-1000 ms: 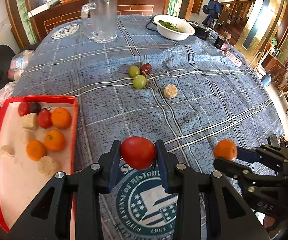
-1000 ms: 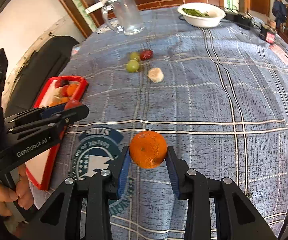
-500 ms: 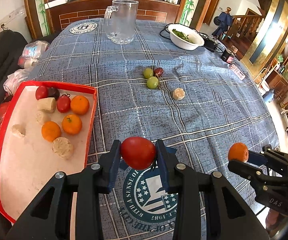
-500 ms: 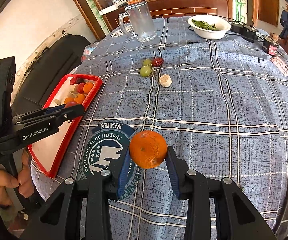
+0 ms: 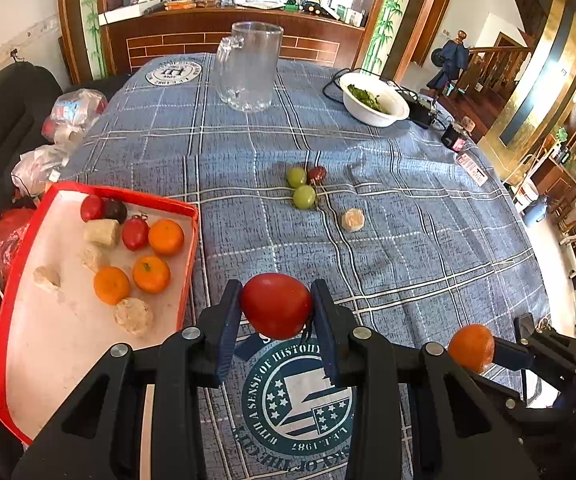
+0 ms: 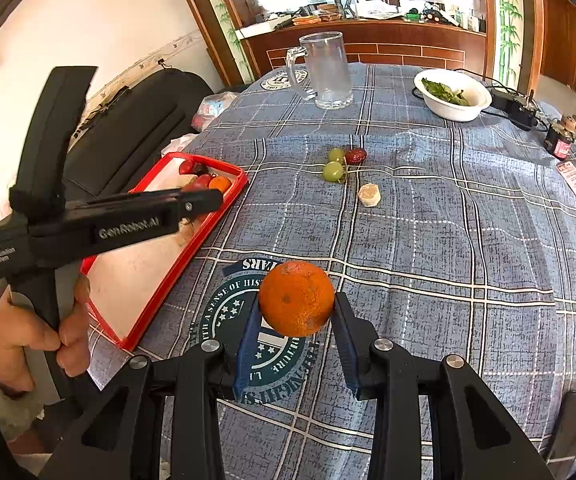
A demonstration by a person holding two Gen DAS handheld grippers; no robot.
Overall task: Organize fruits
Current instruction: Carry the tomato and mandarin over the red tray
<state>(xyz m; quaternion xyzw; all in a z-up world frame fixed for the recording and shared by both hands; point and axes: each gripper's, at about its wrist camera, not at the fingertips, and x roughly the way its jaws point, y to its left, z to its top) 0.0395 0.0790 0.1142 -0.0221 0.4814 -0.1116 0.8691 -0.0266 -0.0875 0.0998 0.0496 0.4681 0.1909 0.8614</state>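
My left tool (image 5: 276, 306) holding the tomato (image 5: 276, 305) and right tool (image 6: 296, 306) holding the orange (image 6: 296, 298) have risen; the red tray (image 5: 190, 256) at frame left comes next.

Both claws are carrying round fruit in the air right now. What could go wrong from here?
1. The tomato and the orange are round and pinched only at their sides, so either might slip and roll across the tablecloth.
2. The red tray already holds fruit crowded at its far end; a drop there could knock pieces about.
3. The left gripper and right gripper are close together and might collide.
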